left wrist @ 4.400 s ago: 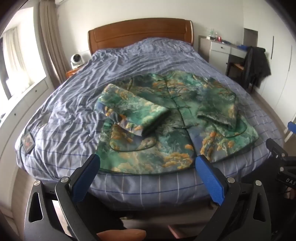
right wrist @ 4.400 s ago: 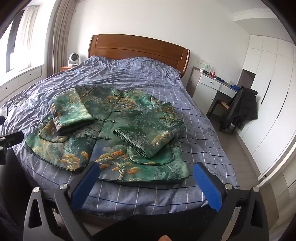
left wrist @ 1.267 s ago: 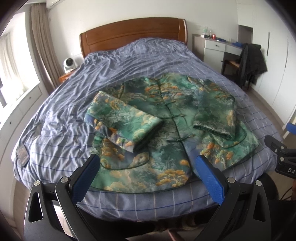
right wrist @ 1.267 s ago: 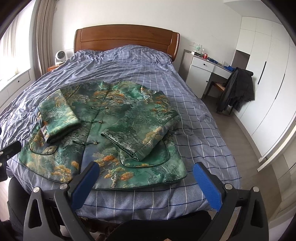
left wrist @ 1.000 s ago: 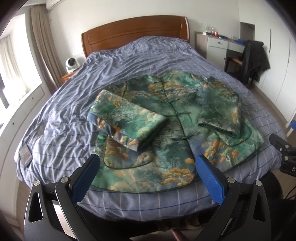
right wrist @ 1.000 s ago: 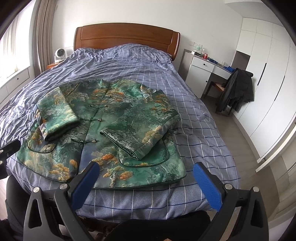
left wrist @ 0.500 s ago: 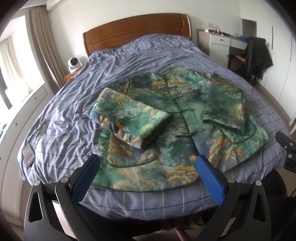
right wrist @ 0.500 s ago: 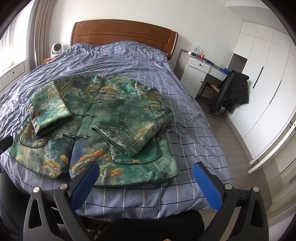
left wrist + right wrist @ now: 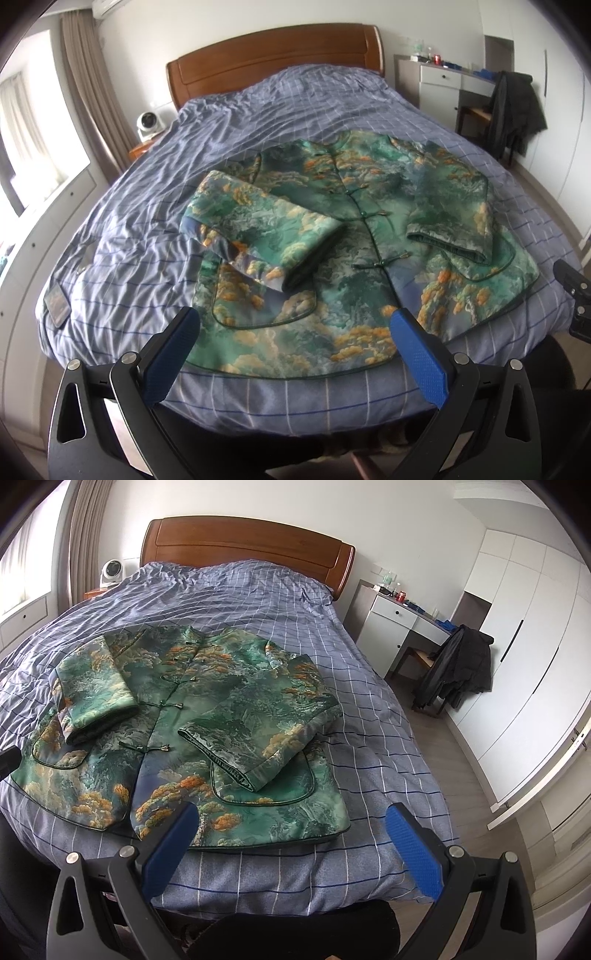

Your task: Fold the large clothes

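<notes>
A green brocade jacket (image 9: pixel 343 240) (image 9: pixel 207 716) with orange cloud patterns lies front-up near the foot of the bed, buttoned down the middle. Both sleeves are folded in across the chest: the left sleeve (image 9: pixel 258 232) (image 9: pixel 96 698) and the right sleeve (image 9: pixel 454 225) (image 9: pixel 266 734). My left gripper (image 9: pixel 295 332) hovers open just above the jacket's hem at its left half, holding nothing. Over the hem's right corner my right gripper (image 9: pixel 288 823) is open too, with bare blue pads. The right gripper's body (image 9: pixel 576 295) shows at the left wrist view's right edge.
The bed (image 9: pixel 147 229) has a blue checked cover and a wooden headboard (image 9: pixel 243 546). A white desk (image 9: pixel 402 620) and a chair draped with a dark coat (image 9: pixel 458 664) stand to the right, beside white wardrobes. A small fan (image 9: pixel 147 123) sits at the left bedside.
Both grippers have drifted forward and lower toward the jacket's hem; the jacket looms larger in both views. The jacket itself has not moved, and both grippers stay open.
</notes>
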